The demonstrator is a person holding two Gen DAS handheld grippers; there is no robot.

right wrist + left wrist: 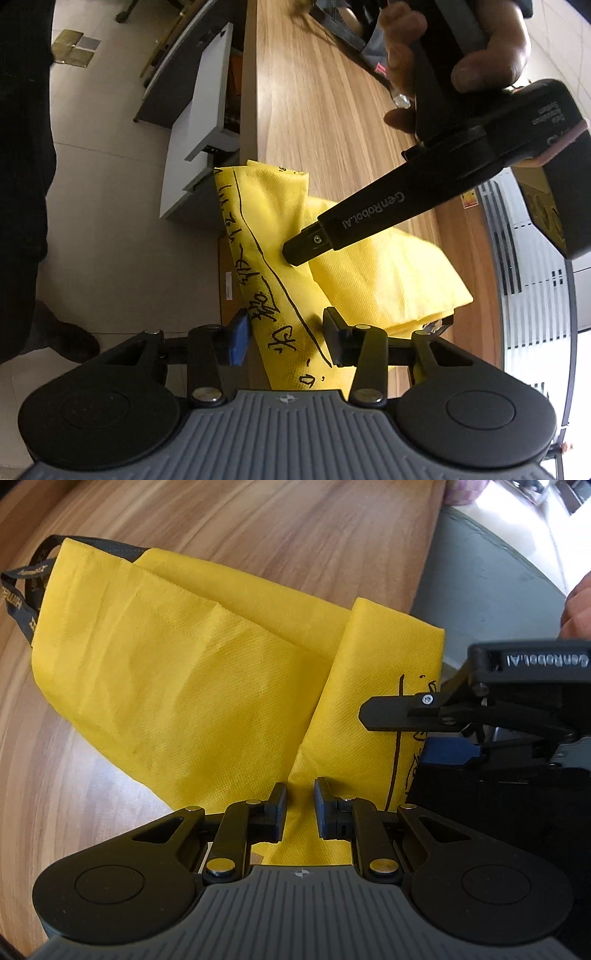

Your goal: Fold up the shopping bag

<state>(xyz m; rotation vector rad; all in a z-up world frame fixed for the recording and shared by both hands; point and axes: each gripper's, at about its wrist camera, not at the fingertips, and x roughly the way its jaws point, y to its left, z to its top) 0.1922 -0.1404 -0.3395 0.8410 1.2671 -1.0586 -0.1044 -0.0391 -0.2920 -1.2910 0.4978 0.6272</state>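
Looking along our left gripper (300, 797), at the bottom centre of the left wrist view, we see its fingers (277, 805) nearly closed with a narrow gap between them, and a pinched ridge of the yellow shopping bag (177, 672) rising through that gap. We judge that they grip the fabric, though the contact itself is hard to confirm from this angle.

In the right wrist view, our right gripper (284, 336) stands with its fingers (236, 338) clearly apart at the bottom centre. The bag's edge with black handwriting runs between them, and neither pad visibly presses on it, so we take this gripper to hold nothing. The left gripper's arm reaches in from the upper right of that frame, its tip on the cloth near the centre.

Further out, the bag lies partly folded on the wooden tabletop (295, 535), with one layer turned over another. Its near end hangs past the tabletop's edge, probably so that both grippers can reach a free corner. The dark handles (22, 590) sit at the far upper left of the left wrist view. We judge the fold as begun but not finished, and the doubled end needs drawing toward the handles.
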